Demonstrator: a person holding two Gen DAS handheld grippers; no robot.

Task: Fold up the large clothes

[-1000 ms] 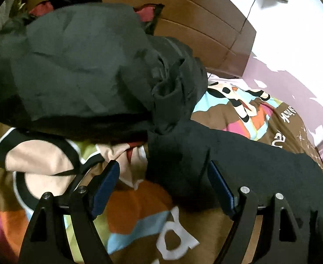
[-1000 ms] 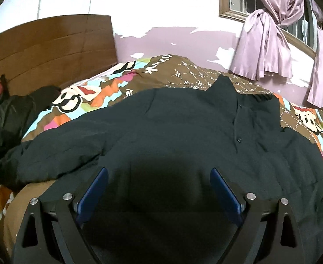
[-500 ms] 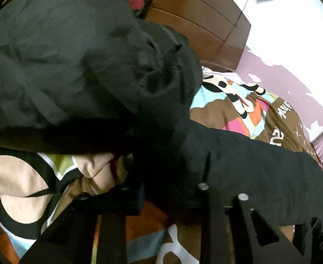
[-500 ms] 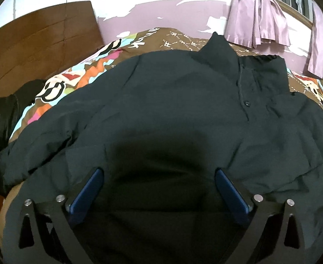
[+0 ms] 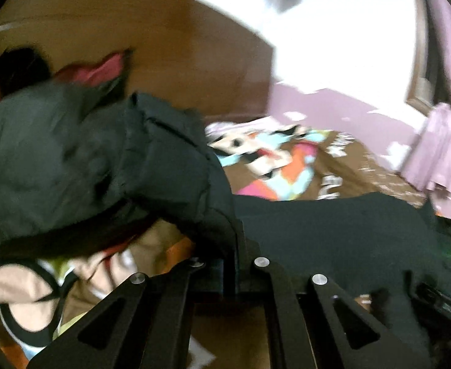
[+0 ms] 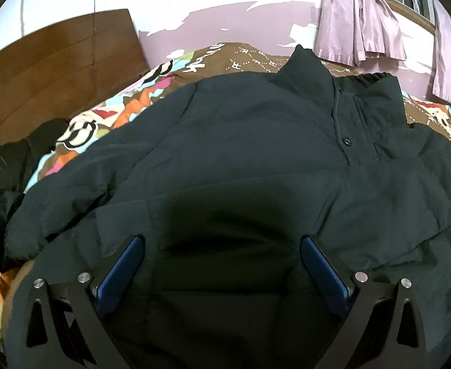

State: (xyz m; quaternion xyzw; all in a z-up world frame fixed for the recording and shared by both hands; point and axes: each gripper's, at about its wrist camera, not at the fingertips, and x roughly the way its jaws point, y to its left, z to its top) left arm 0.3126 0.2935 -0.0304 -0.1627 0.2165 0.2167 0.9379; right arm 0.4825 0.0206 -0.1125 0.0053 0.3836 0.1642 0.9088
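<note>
A large dark puffer jacket (image 6: 256, 141) lies spread front-up on the bed, collar toward the far wall, one sleeve stretching left. My right gripper (image 6: 222, 264) is open, its blue pads low over the jacket's lower body, holding nothing. My left gripper (image 5: 228, 264) is shut on the end of the jacket's sleeve (image 5: 179, 166) and holds it lifted off the bedspread; the sleeve cuff stands up in front of the camera. The left wrist view is motion-blurred.
The bed has a brown cartoon-print cover (image 5: 286, 166). A pile of other dark clothes (image 5: 41, 153) lies at the left by the wooden headboard (image 6: 56, 70). A pink curtain (image 6: 360, 18) hangs at the far wall.
My left gripper closed on the sleeve end and raised it, swinging toward the right. My right gripper moved forward and lower over the jacket body, still open.
</note>
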